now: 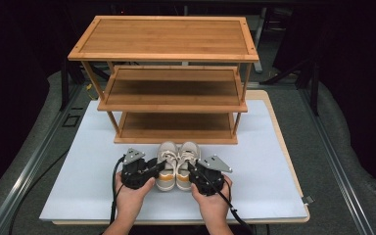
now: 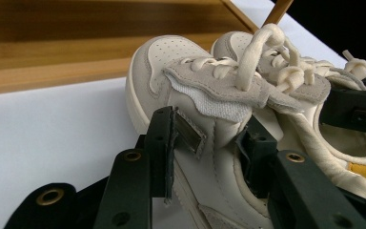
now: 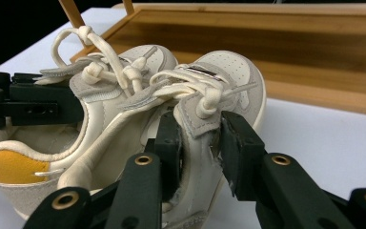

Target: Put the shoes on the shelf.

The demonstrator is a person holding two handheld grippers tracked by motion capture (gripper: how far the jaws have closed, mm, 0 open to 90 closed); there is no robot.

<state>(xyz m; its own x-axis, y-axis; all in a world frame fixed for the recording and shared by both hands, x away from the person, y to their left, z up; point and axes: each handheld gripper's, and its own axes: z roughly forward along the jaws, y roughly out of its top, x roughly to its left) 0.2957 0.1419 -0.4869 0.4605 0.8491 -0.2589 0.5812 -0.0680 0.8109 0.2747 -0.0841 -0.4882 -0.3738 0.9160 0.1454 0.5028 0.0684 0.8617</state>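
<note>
**Spotter:** Item one, high view. What's listed?

**Operator:** I have a pair of cream sneakers on the white bench [image 1: 78,186], side by side, toes toward the wooden shoe rack [image 1: 169,85], heels toward me. Left shoe [image 1: 166,164], right shoe [image 1: 187,164]. My left claw [image 1: 155,169] sits on the outer flank of the left shoe, my right claw [image 1: 192,171] on the outer flank of the right shoe. One hand per shoe, each the nearer to its own.

**Spotter:** Item two, left gripper view.

**Operator:** Left claw [image 2: 209,143] is clamped on the side wall of the left shoe [image 2: 190,86], one jaw outside, one inside the collar. The right shoe [image 2: 286,67] lies just beyond, touching it. The rack's lowest shelf [image 2: 52,67] is straight ahead of the toe.

**Spotter:** Item three, right gripper view.

**Operator:** Right claw [image 3: 198,143] is closed on the side wall of the right shoe [image 3: 228,76] beneath the laces, wall pinched between the jaws. The left shoe [image 3: 124,67] lies beside it.

**Spotter:** Governing relation?

**Operator:** Each shoe's long axis points at the bottom shelf [image 1: 176,127], which stands near the toes. I judge the coming move a forward carry, both shoes together.
</note>
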